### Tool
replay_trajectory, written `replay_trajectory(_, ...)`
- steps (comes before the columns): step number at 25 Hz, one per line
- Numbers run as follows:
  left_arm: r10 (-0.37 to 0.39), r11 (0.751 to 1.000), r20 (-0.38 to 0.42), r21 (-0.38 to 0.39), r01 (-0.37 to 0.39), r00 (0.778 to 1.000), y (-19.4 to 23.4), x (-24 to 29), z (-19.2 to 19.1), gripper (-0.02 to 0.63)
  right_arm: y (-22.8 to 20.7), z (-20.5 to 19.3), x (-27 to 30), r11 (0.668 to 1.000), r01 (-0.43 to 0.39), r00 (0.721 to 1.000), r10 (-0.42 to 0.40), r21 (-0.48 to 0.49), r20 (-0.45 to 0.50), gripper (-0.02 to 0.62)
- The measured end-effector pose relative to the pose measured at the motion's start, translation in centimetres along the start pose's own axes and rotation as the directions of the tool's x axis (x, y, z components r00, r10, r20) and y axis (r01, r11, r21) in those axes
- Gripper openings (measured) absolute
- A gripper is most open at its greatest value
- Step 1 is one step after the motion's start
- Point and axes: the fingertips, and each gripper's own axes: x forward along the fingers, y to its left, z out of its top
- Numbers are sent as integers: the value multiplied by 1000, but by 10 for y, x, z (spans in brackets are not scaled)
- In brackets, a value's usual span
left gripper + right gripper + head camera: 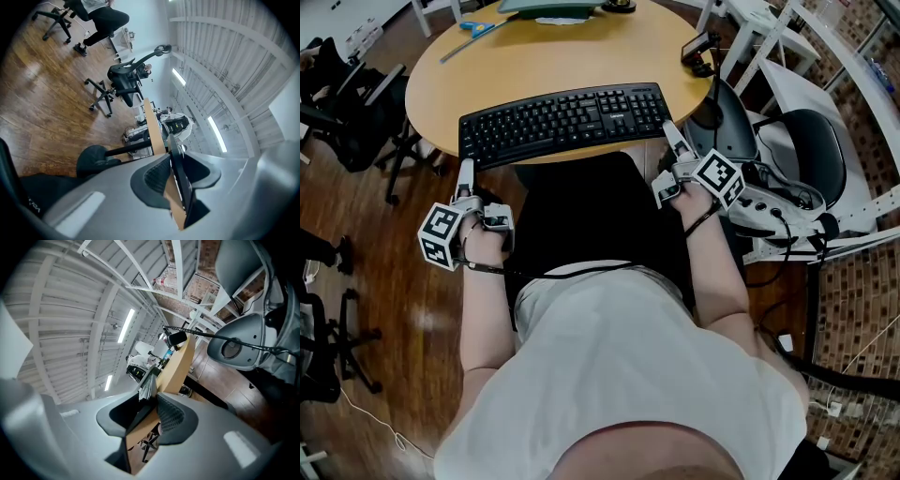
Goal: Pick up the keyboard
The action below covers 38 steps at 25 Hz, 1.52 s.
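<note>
The left gripper (467, 171) is clamping one end of the black plastic keyboard (567, 122), which is lying between its jaws together with the rim of the round wooden table (581, 56). The right gripper (672, 131) is gripping the opposite end likewise.

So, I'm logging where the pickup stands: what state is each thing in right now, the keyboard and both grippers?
keyboard: lying flat on the round table, not lifted.
left gripper: jaws closed on the keyboard's left near corner.
right gripper: jaws around the keyboard's right near corner; whether the pads press on it is unclear.
</note>
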Motion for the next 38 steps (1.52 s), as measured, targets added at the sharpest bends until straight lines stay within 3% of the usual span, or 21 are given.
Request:
replay_trajectory(8, -25, 1000, 8, 17, 25, 1000, -14, -4, 1, 422, 14, 11, -6, 999, -33, 999, 34, -26, 24, 124)
replay_trajectory(23, -173, 985, 42, 36, 172, 984, -81, -16, 10, 426, 81, 57, -24, 984, -153, 980, 163, -91, 117, 126)
replay_trajectory(28, -186, 982, 54, 41, 184, 981, -83, -19, 13, 426, 81, 58, -28, 984, -133, 982, 147, -116, 120, 127)
replay_trajectory(38, -180, 983, 54, 37, 179, 982, -80, -19, 12, 428, 86, 57, -25, 978, -177, 976, 189, -110, 112, 127)
